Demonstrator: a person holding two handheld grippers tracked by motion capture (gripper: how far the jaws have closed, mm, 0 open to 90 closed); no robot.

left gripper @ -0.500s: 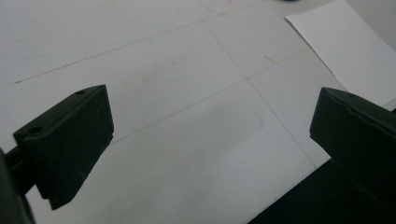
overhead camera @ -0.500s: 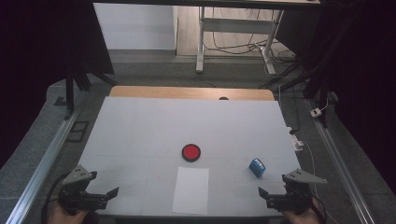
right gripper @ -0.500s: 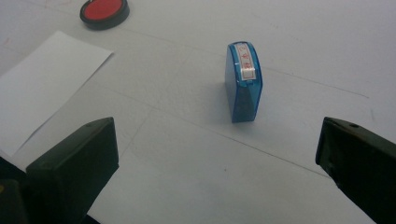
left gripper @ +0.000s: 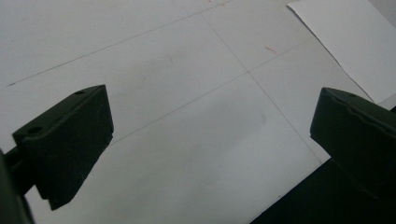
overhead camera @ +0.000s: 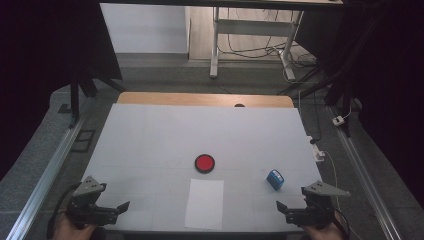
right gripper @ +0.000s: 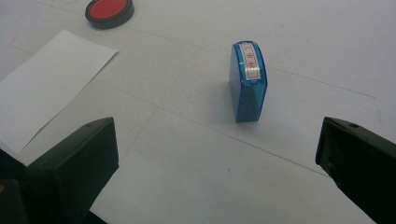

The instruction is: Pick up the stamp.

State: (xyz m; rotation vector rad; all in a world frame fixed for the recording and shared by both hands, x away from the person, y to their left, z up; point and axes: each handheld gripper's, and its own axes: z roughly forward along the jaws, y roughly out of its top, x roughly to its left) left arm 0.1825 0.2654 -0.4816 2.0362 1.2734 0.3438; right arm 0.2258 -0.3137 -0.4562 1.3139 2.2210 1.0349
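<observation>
While both grippers rest low at the near edge of the white table, the left gripper and the right gripper each have the jaws wide apart and hold nothing. A blue stamp stands just ahead of the right gripper. A white paper sheet lies between the grippers, with a round red ink pad just beyond it.

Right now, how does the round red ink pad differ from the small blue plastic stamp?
The round red ink pad is a flat, low disc with a black rim; the small blue plastic stamp is a narrow block standing upright. The pad lies beyond the white paper sheet, the stamp to its right. Both rest untouched on the table.
</observation>
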